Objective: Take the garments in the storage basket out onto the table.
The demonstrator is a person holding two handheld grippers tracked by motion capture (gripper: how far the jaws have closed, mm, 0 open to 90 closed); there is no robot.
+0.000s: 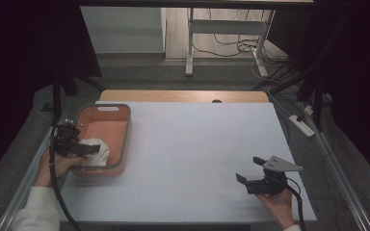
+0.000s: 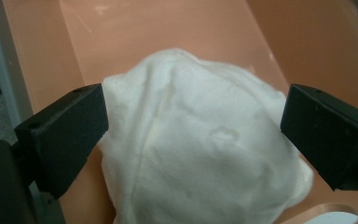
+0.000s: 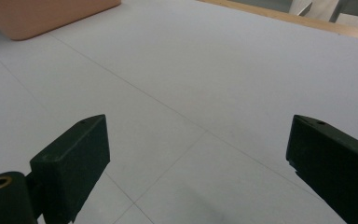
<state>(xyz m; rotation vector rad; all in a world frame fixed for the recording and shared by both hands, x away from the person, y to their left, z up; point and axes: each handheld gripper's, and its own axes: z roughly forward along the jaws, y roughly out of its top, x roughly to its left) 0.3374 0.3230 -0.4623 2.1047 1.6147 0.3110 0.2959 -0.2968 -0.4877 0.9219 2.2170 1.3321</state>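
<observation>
Your left gripper (image 1: 84,149) was spread wide around the white cloth (image 1: 96,153) inside the orange basin (image 1: 125,139), left of the frame. Your right gripper (image 1: 250,169), lower right, was spread too.

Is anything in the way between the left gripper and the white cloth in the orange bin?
Nothing visible. The left gripper has its jaws open on either side of the white cloth, which lies bunched in the orange bin, with no object between them.

no text, label, brand, number or sign can be read anywhere in these pictures. the surfaces at the upper left of the frame are plain and unmarked.
</observation>
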